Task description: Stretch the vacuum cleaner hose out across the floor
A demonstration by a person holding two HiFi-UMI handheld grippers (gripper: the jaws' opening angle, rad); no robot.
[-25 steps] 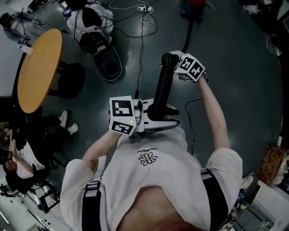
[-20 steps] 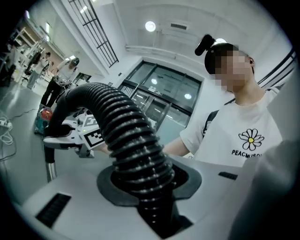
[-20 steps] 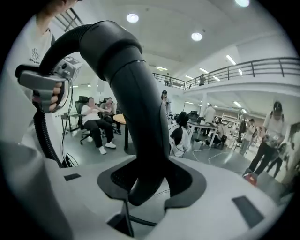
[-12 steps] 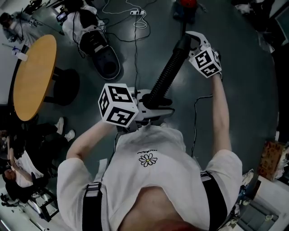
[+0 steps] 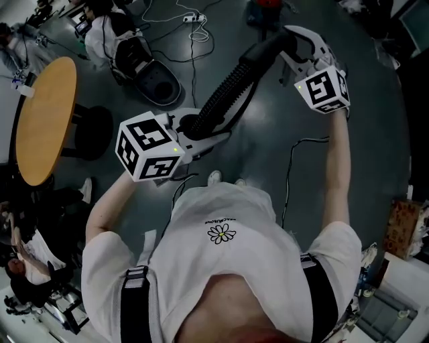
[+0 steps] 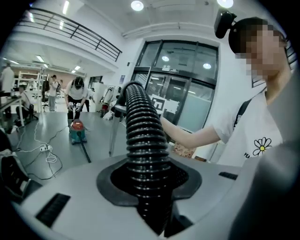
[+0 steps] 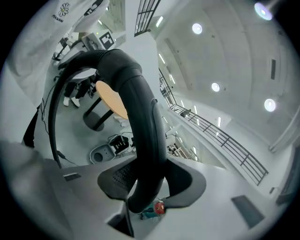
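Note:
In the head view a black ribbed vacuum hose point(image 5: 224, 94) spans the air between my two grippers, above the dark floor. My left gripper point(image 5: 194, 130) is shut on its ribbed lower part, in front of my chest. Up at the right, my right gripper point(image 5: 295, 47) is shut on the hose's smooth curved end piece point(image 5: 271, 45). In the left gripper view the ribbed hose point(image 6: 143, 140) runs up out of the left gripper point(image 6: 150, 183). The smooth black tube point(image 7: 140, 131) sits between the jaws of the right gripper point(image 7: 150, 185). A red vacuum cleaner point(image 5: 265, 8) stands far off on the floor.
A round wooden table point(image 5: 43, 117) and a dark stool point(image 5: 94, 130) stand at the left. A grey machine point(image 5: 157, 84), a power strip point(image 5: 191, 19) and loose cables point(image 5: 295, 167) lie on the floor. People sit at the lower left point(image 5: 27, 241).
Both grippers have risen and drawn apart, the left going left and the right going up and right. The hose between them now hangs longer and straighter.

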